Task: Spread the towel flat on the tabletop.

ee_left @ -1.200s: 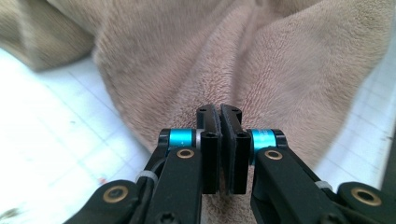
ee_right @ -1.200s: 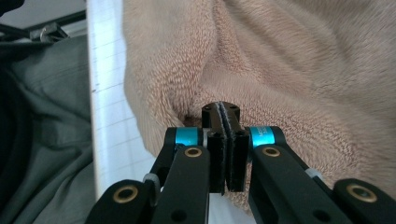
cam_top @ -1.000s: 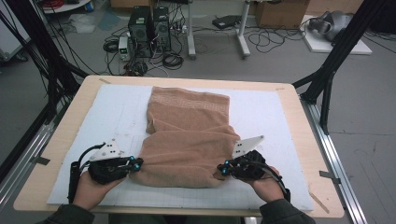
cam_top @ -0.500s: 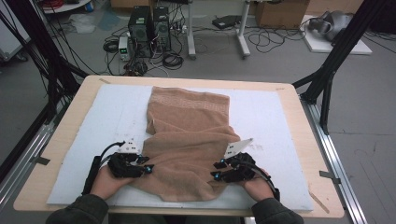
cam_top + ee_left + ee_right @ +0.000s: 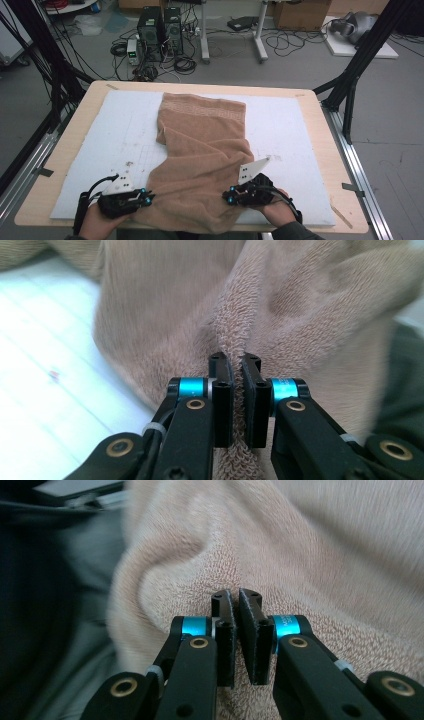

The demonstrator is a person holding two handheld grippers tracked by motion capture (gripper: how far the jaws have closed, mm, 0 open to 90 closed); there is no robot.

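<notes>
towel (image 5: 202, 150): tan, fuzzy terry, rumpled, partly folded.

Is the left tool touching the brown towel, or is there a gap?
Touching. In the left gripper view, the left tool is shut on a fold of the brown towel; the terry cloth is pinched between both pads.

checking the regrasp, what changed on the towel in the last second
Both hands slid toward the table's near edge. The left gripper and right gripper have just been closing, each pinching the tan towel at its near corners. The towel's far end stayed flat on the white mat.
</notes>
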